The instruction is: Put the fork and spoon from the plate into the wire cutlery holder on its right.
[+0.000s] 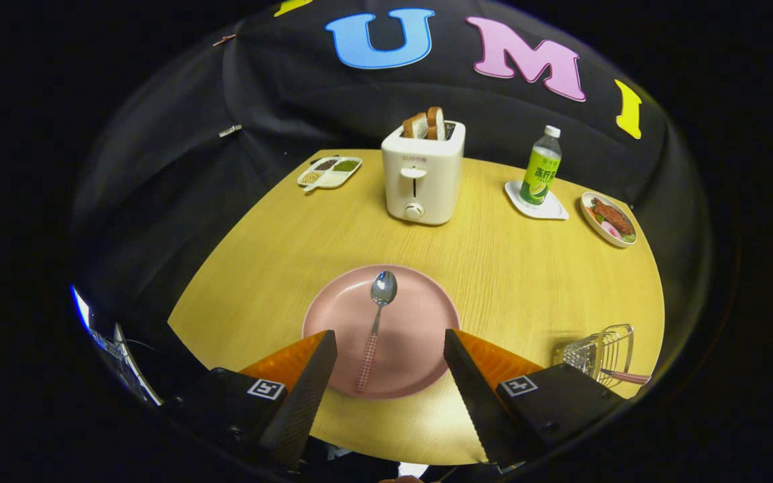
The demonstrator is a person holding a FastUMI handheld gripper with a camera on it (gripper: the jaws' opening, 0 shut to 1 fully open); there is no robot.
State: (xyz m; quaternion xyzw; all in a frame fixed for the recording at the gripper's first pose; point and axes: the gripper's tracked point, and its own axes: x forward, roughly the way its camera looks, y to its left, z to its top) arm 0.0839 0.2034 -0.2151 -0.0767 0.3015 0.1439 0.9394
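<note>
Now the gripper (390,342) hovers with fingers spread wide over the spoon (376,322) on the plate (420,322), gripping nothing.

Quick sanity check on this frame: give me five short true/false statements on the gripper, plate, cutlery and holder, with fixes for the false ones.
1. The gripper is open, its fingers apart over the near part of the pink plate. True.
2. The spoon lies on the plate, its handle between the fingers. True.
3. A fork lies beside the spoon on the plate. False: the spoon is the plate's sole piece of cutlery.
4. The wire holder sits right of the plate, with a patterned handle poking out of it. True.
5. The toaster is empty. False: two bread slices stick out of it.
</note>
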